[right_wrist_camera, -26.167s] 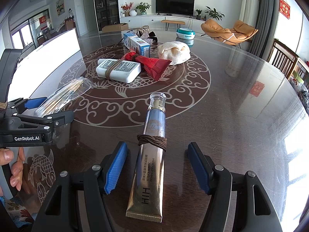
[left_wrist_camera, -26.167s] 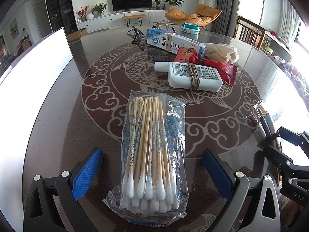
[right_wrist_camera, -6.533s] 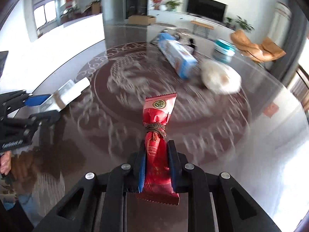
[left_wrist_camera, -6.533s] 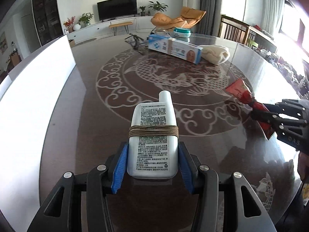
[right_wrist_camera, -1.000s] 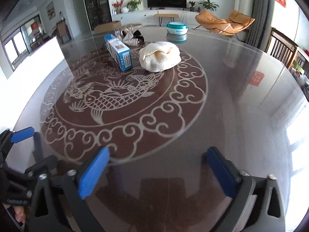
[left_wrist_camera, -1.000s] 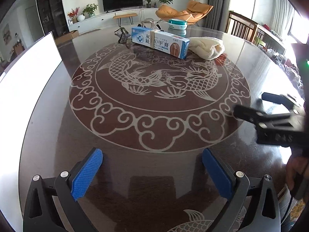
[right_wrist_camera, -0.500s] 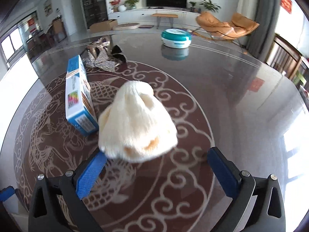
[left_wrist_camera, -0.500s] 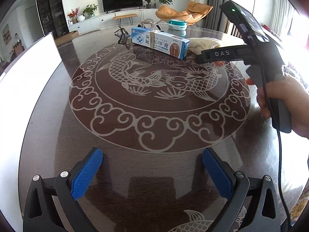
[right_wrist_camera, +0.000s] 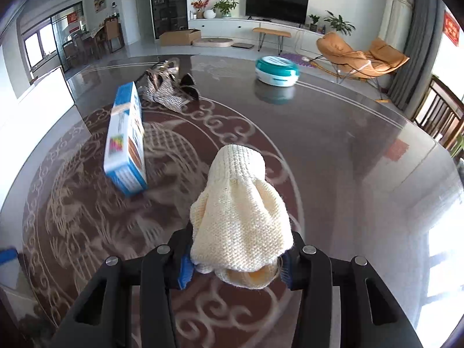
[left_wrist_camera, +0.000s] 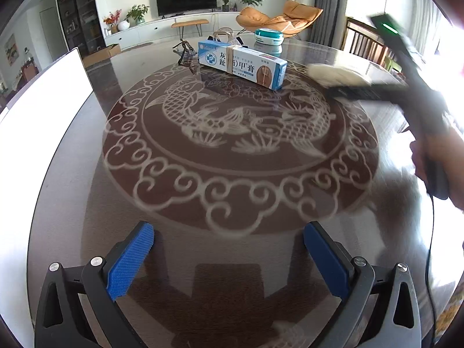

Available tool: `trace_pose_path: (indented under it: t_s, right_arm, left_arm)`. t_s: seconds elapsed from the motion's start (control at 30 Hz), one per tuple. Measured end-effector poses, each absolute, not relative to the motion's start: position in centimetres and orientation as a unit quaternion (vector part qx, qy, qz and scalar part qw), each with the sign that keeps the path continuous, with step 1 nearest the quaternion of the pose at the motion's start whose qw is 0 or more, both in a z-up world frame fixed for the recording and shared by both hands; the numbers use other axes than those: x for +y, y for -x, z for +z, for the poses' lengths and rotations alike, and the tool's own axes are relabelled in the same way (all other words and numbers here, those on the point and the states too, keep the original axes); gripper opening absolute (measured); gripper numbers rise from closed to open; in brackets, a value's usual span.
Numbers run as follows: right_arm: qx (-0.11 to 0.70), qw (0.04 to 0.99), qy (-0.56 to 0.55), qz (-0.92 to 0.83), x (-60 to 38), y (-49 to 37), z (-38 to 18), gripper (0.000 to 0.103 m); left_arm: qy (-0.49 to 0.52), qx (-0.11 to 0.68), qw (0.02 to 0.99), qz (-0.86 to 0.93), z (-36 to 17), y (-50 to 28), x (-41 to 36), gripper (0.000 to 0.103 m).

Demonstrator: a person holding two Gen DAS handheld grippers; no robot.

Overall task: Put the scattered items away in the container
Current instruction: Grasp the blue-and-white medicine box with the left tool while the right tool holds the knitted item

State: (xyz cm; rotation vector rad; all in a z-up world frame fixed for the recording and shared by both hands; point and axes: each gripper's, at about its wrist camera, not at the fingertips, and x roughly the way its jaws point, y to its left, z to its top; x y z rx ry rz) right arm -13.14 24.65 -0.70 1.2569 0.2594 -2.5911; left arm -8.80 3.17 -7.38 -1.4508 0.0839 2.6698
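A: Two blue pads of the right claw (right_wrist_camera: 236,266) have just closed on the cream knitted pouch (right_wrist_camera: 240,217), gripped at its gathered lower end above the counter (right_wrist_camera: 348,159).

B: Handling?

A: Soft, light, compressible; likely to sag. Left claw (left_wrist_camera: 229,258) wide, empty. Stiff ointment box (right_wrist_camera: 127,142) lies near.

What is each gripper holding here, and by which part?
The right gripper, whose jaws have just closed, grips the cream knitted pouch across its wide near end. The left gripper stands open over bare table, holding nothing.
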Motion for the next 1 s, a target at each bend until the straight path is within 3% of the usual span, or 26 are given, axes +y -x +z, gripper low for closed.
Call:
trace_pose_path:
  t_s: [0.23, 0.4, 0.7, 0.73, 0.77, 0.8, 0.83, 1.0]
  right_arm:
    - [0.046, 0.106, -0.431, -0.895, 27.7, 11.8, -0.8, 0.048]
    - [0.048, 0.104, -0.431, -0.895, 27.8, 11.4, -0.7, 0.049]
    - [0.049, 0.104, -0.431, -0.895, 27.4, 11.8, -0.4, 0.049]
    - [0.049, 0.104, -0.431, -0.895, 27.4, 11.8, -0.4, 0.049]
    - [0.049, 0.104, -0.431, -0.895, 27.5, 11.8, -0.4, 0.049]
    - [0.048, 0.104, -0.431, -0.895, 27.4, 11.8, -0.4, 0.049]
    - [0.048, 0.104, -0.431, -0.895, 27.4, 11.9, -0.4, 0.049]
    - [0.049, 0.104, -0.431, -0.895, 27.4, 12.0, -0.4, 0.049]
  left_arm:
    - [0.535, 0.027, 0.047, 0.843, -7.1, 18.8, 9.1, 0.103]
    - [0.541, -0.046, 0.005, 0.840, -6.6, 24.9, 9.2, 0.103]
    - [0.531, -0.063, -0.074, 0.842, -7.0, 30.6, 8.2, 0.101]
    - [0.518, -0.067, -0.073, 0.849, -6.7, 30.6, 7.8, 0.078]
    - [0.506, -0.063, -0.073, 0.857, -6.3, 30.5, 7.4, 0.062]
    - [0.501, -0.051, -0.071, 0.861, -6.1, 30.5, 7.1, 0.033]
    - [0.500, -0.041, -0.064, 0.863, -5.9, 30.4, 6.6, 0.024]
    - [0.475, -0.016, -0.040, 0.879, -5.5, 27.0, 3.8, 0.021]
